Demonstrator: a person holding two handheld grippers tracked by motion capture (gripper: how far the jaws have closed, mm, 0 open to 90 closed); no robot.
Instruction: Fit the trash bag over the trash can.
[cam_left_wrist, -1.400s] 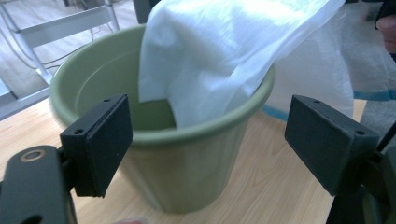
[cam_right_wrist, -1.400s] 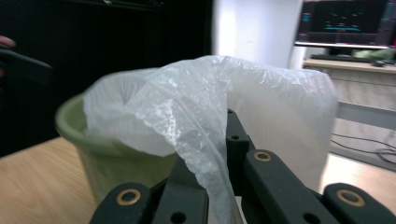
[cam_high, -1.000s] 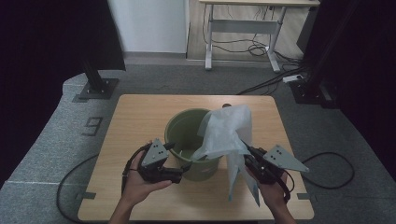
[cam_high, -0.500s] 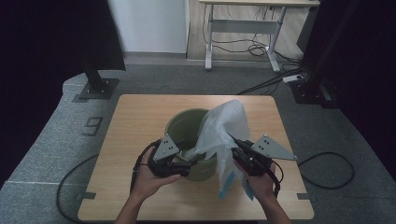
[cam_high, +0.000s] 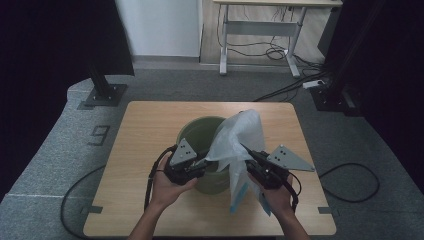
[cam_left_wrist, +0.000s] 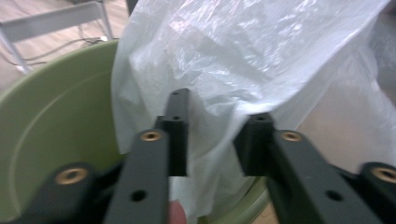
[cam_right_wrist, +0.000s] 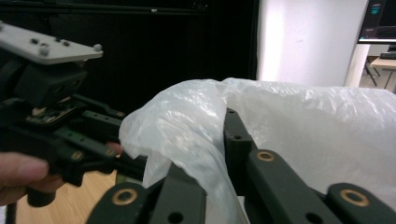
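Observation:
A green bucket (cam_high: 199, 131) (cam_left_wrist: 56, 126) stands in the middle of the wooden table (cam_high: 150, 120). A white, see-through plastic bag (cam_high: 241, 134) (cam_left_wrist: 261, 56) (cam_right_wrist: 303, 126) hangs over its right rim and down its outside. My right gripper (cam_high: 246, 150) (cam_right_wrist: 210, 154) is shut on the bag's upper edge and holds it up. My left gripper (cam_high: 204, 162) (cam_left_wrist: 215, 135) is at the bucket's near rim. Its jaws have just been closing around a fold of the bag, and a gap still shows between the pads. In the right gripper view the left gripper (cam_right_wrist: 60, 116) is at the left.
The table's front edge runs just below both hands. A cable (cam_high: 350, 182) loops on the grey floor at the right, and another cable (cam_high: 75, 192) lies at the left. A desk frame (cam_high: 260, 30) and dark stands are beyond the table.
My left gripper has moved right to the bag's edge and its jaws have narrowed around the film. The right gripper, with the bag, has shifted slightly left and up.

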